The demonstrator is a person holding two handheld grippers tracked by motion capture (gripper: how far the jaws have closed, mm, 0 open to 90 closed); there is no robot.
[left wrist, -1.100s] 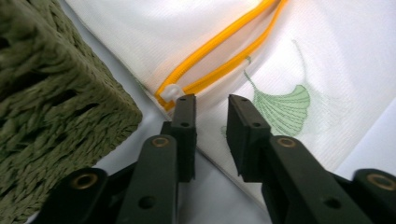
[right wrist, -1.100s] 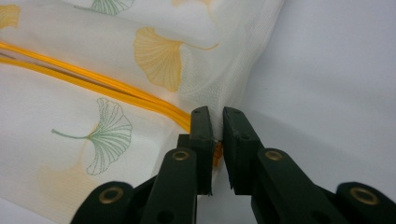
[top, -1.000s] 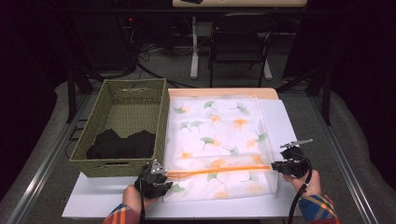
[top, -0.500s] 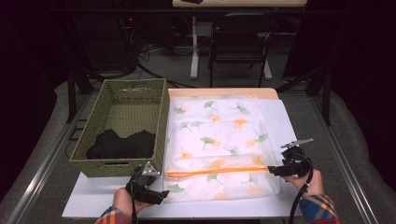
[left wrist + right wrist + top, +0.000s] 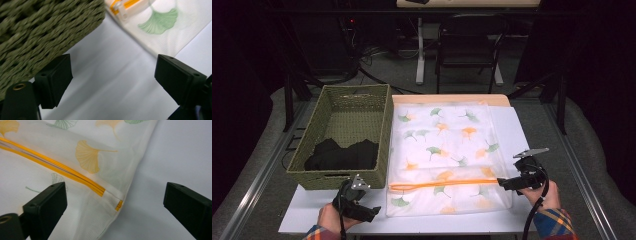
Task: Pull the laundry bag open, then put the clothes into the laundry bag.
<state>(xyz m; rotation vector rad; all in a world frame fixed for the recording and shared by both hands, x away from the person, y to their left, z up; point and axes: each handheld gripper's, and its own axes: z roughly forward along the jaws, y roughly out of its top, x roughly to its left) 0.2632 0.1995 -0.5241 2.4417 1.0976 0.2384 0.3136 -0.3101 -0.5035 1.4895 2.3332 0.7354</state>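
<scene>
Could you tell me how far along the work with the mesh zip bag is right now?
The mesh bag lies flat, its orange zip run across. Both the left gripper and right gripper have just opened their jaws, with nothing between them. The black clothes remain in the basket; what follows is unclear.

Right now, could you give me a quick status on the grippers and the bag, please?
Left gripper and right gripper open, jaws just opened, nothing between them. Bag flat on table, zipper free. Basket beside left gripper, apart.
</scene>
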